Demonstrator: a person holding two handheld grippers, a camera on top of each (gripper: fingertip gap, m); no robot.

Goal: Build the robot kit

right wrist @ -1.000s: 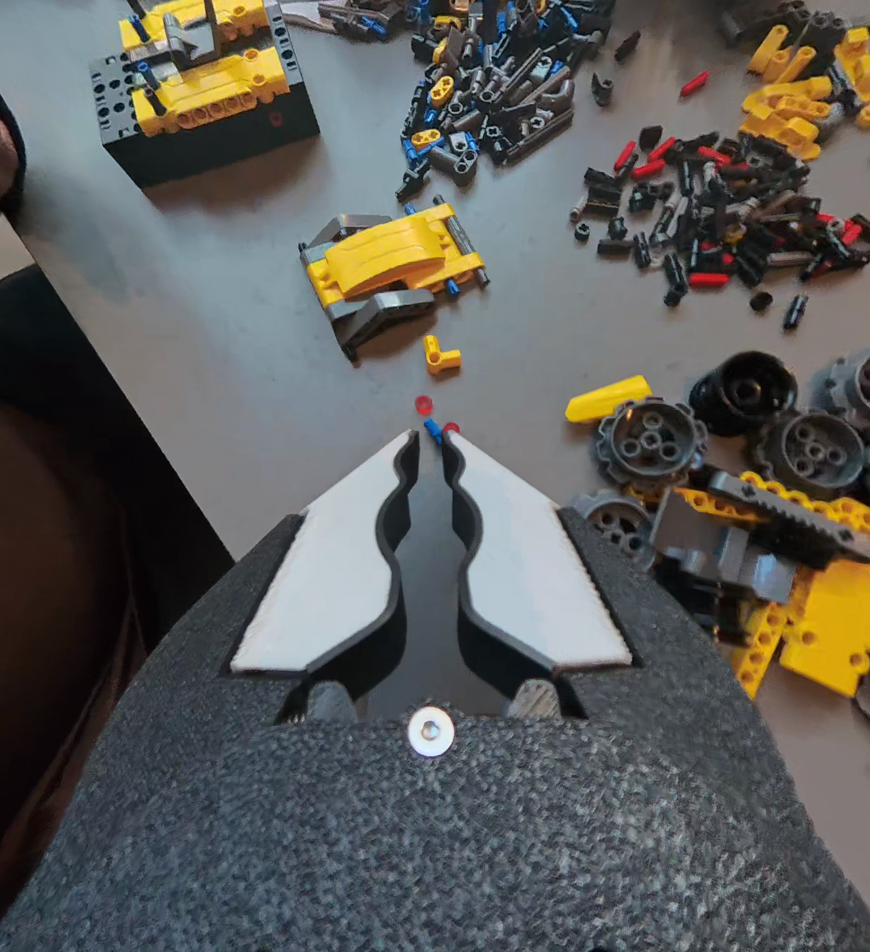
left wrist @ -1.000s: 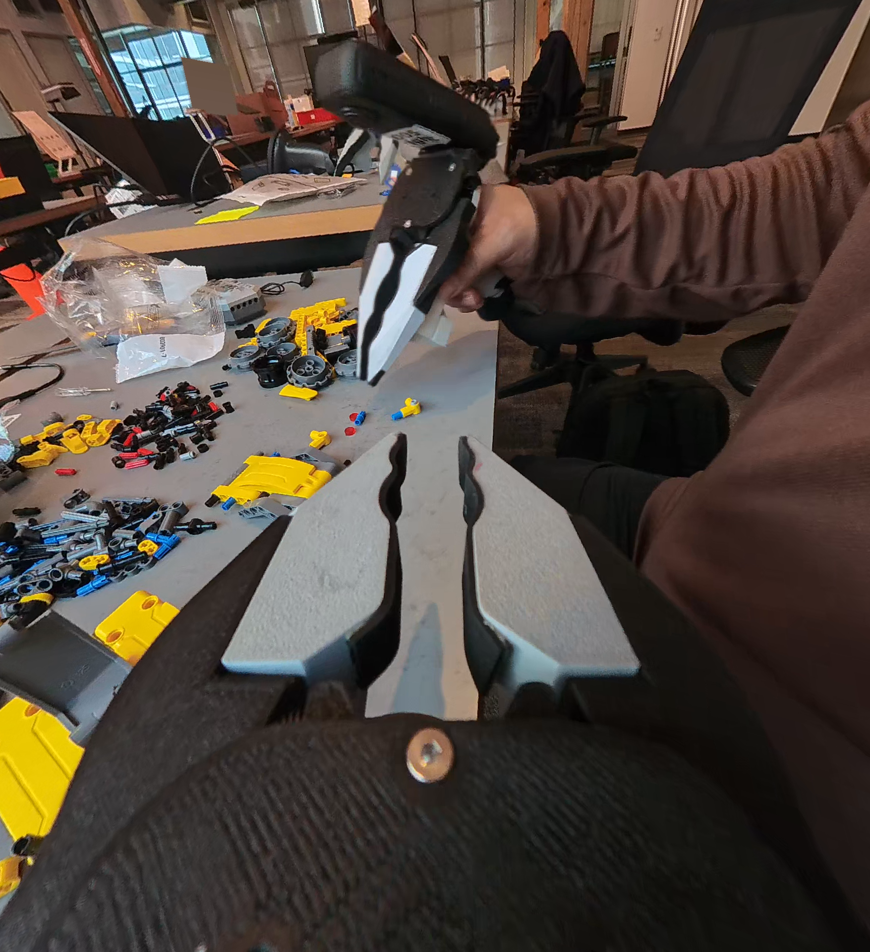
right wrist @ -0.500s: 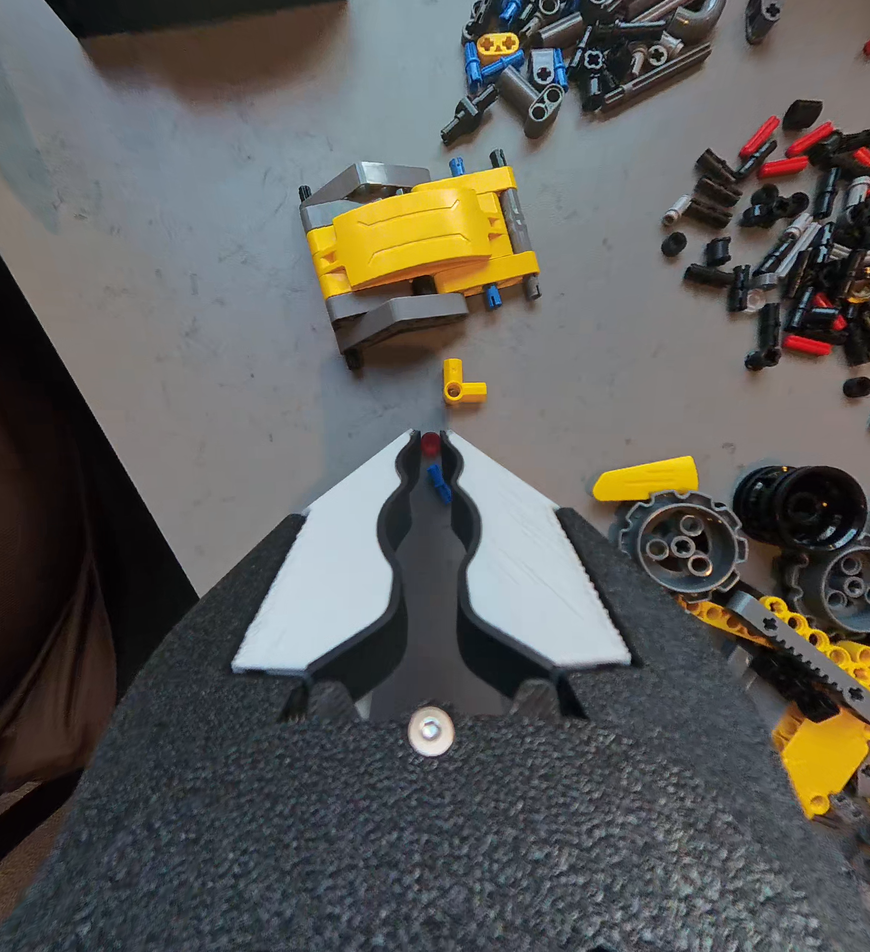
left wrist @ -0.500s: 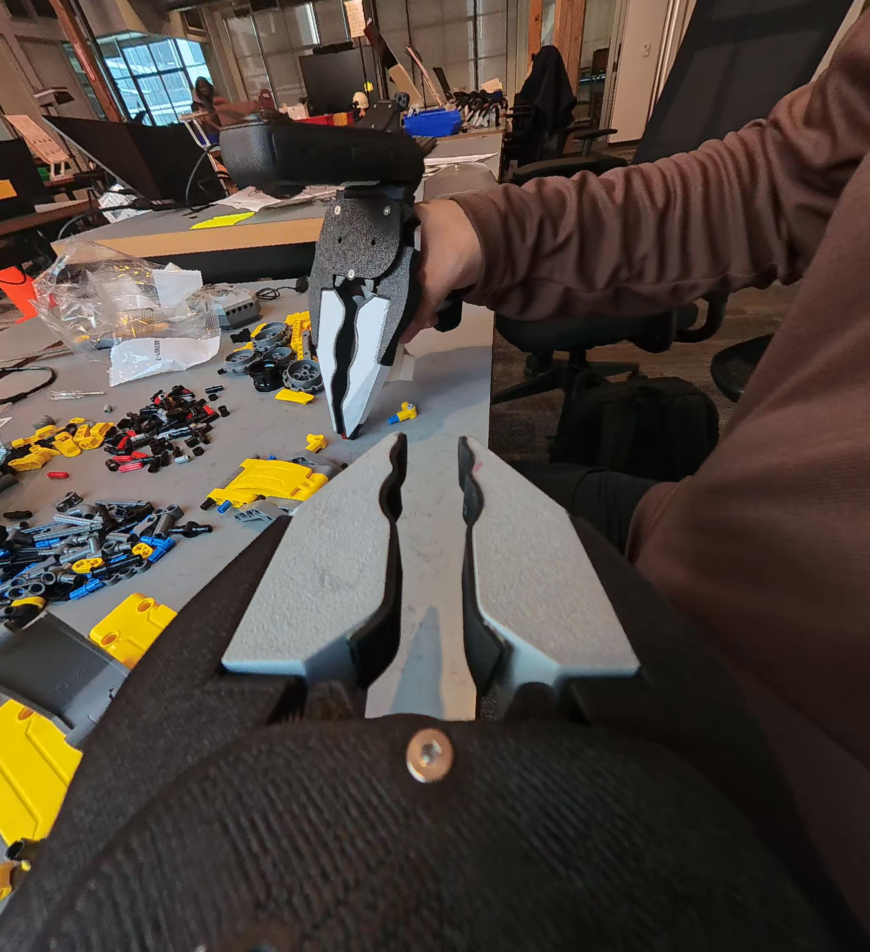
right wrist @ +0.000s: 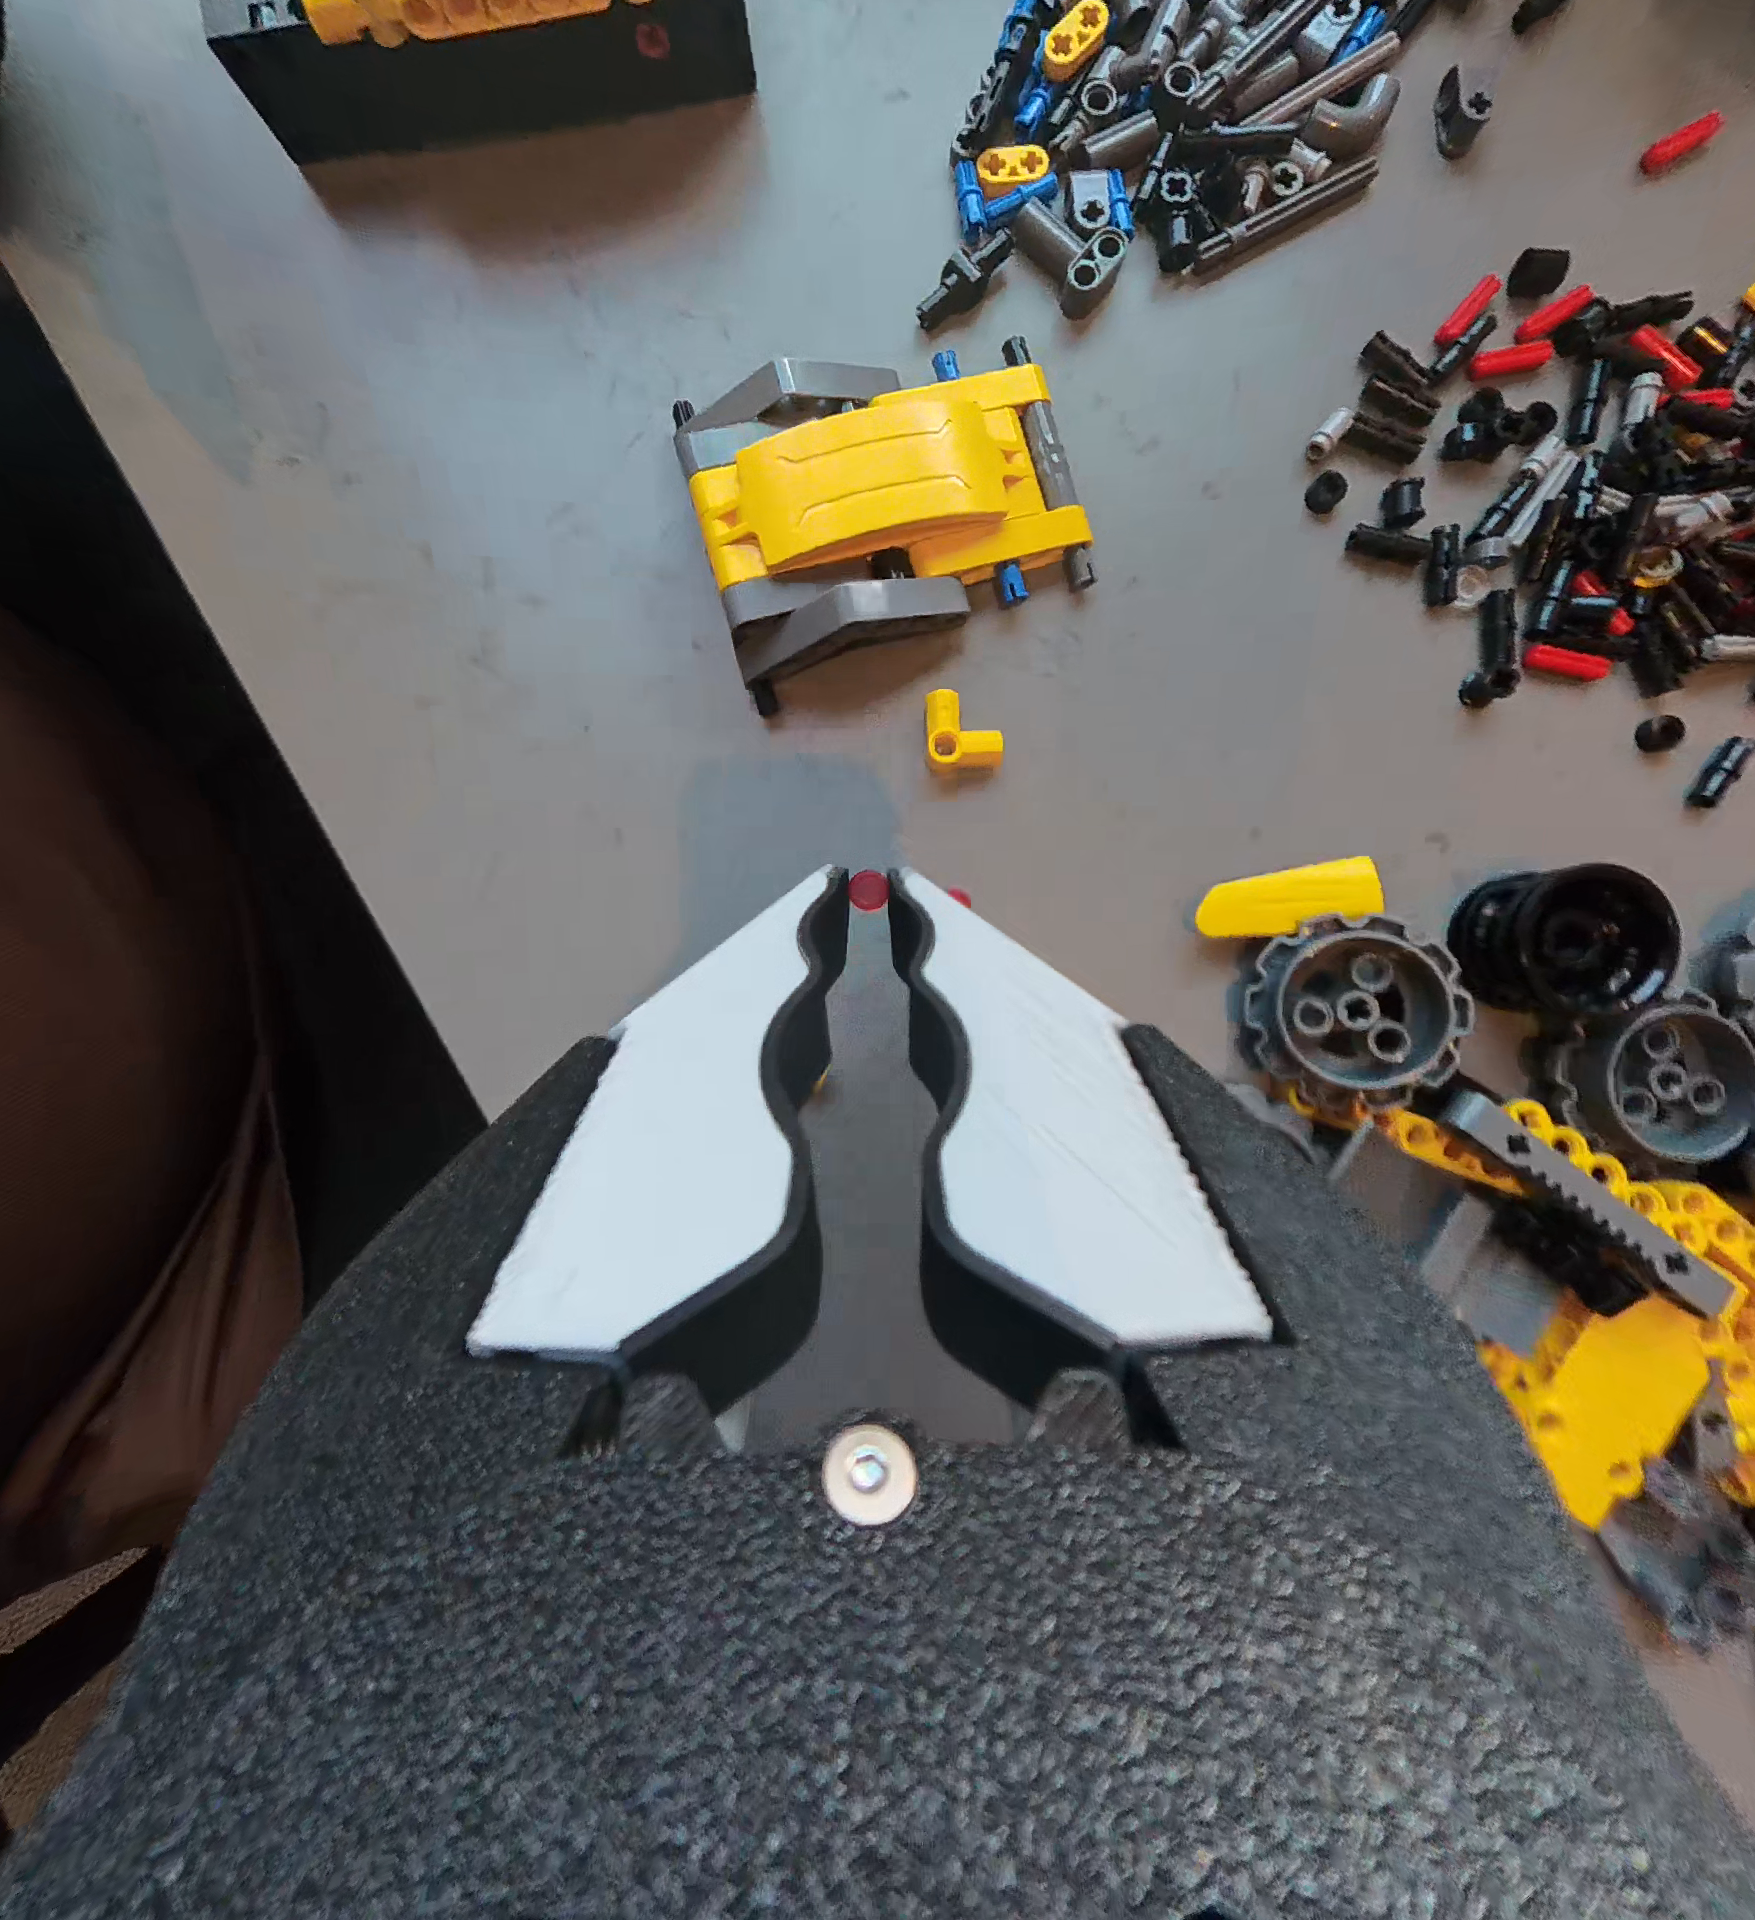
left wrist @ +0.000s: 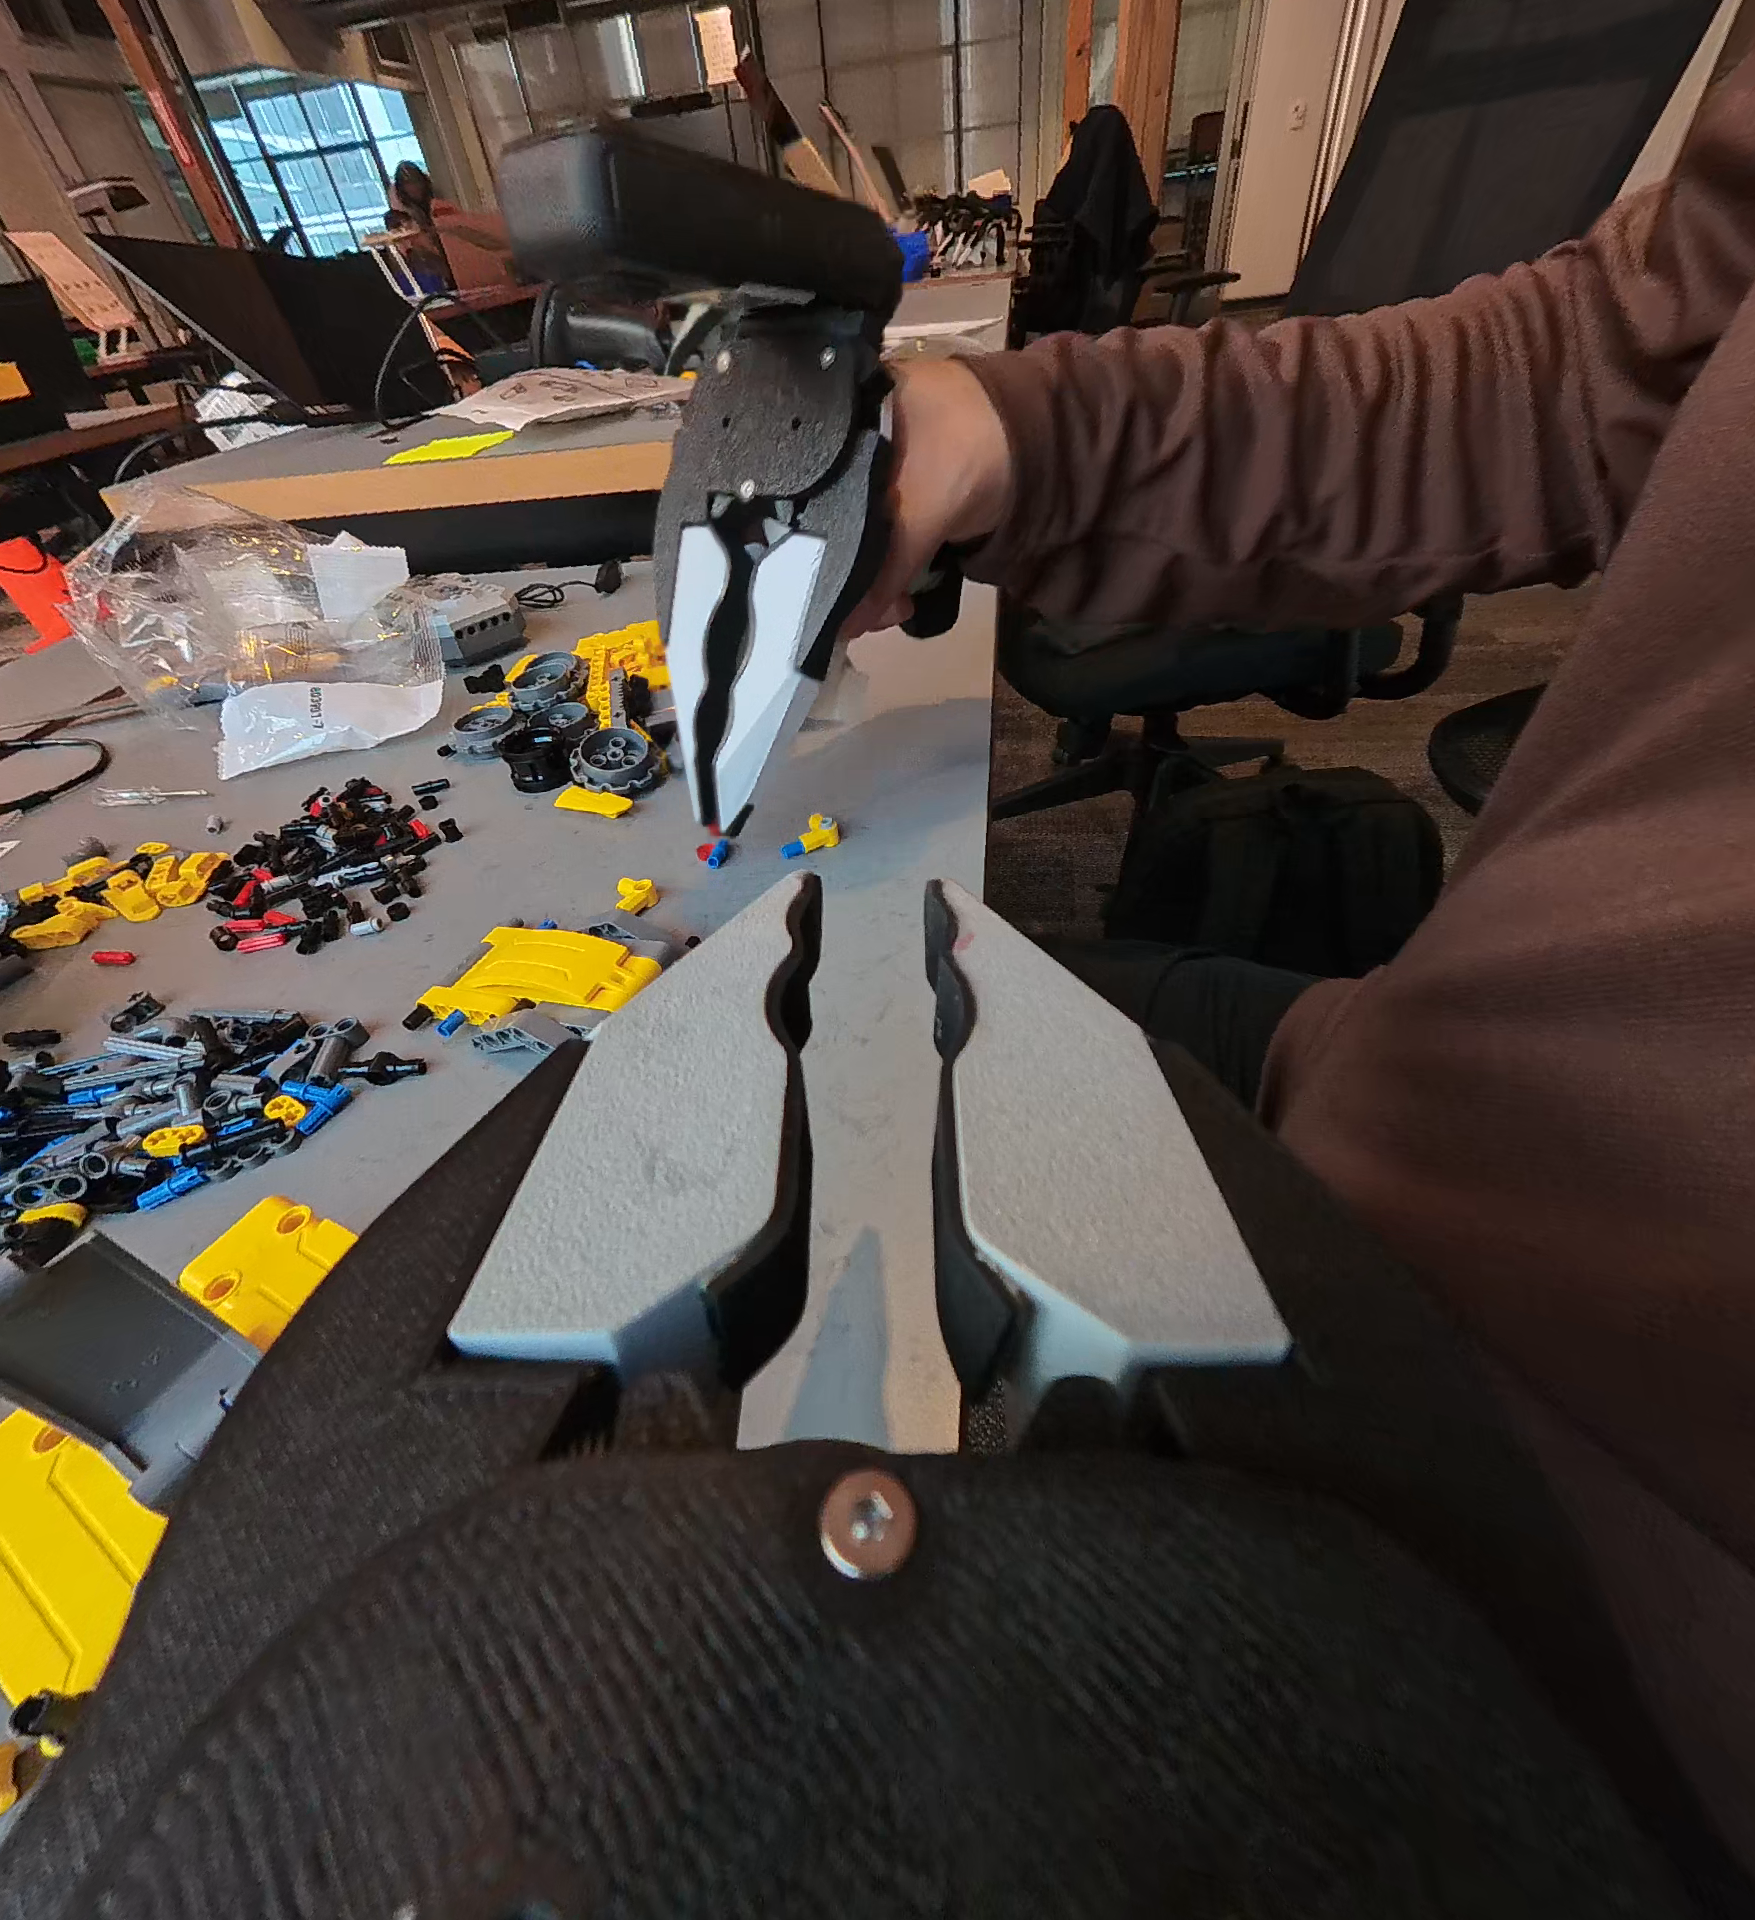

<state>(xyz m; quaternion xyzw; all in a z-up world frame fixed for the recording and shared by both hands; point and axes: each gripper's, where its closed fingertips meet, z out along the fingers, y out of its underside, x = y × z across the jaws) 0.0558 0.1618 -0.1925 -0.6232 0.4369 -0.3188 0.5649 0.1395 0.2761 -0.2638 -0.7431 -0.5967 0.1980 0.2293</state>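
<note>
We see a small red piece (right wrist: 867,890) pinched at the fingertips of our right hand-held gripper (right wrist: 867,883), just above the grey table (right wrist: 499,499). Just ahead of it lie a yellow elbow connector (right wrist: 959,736) and a yellow-and-grey assembly (right wrist: 878,494). Our left hand-held gripper (left wrist: 871,902) stands spread, holding nothing.

A grey table (right wrist: 499,499) carries a yellow-and-grey assembly (right wrist: 883,509), a yellow elbow piece (right wrist: 959,736) and dark grey toothed wheels (right wrist: 1356,1013). The gripper fingers (right wrist: 665,1122) are white, edged black, with a small red piece (right wrist: 868,890) at their tips. Far right lie black and red pins (right wrist: 1621,520).
</note>
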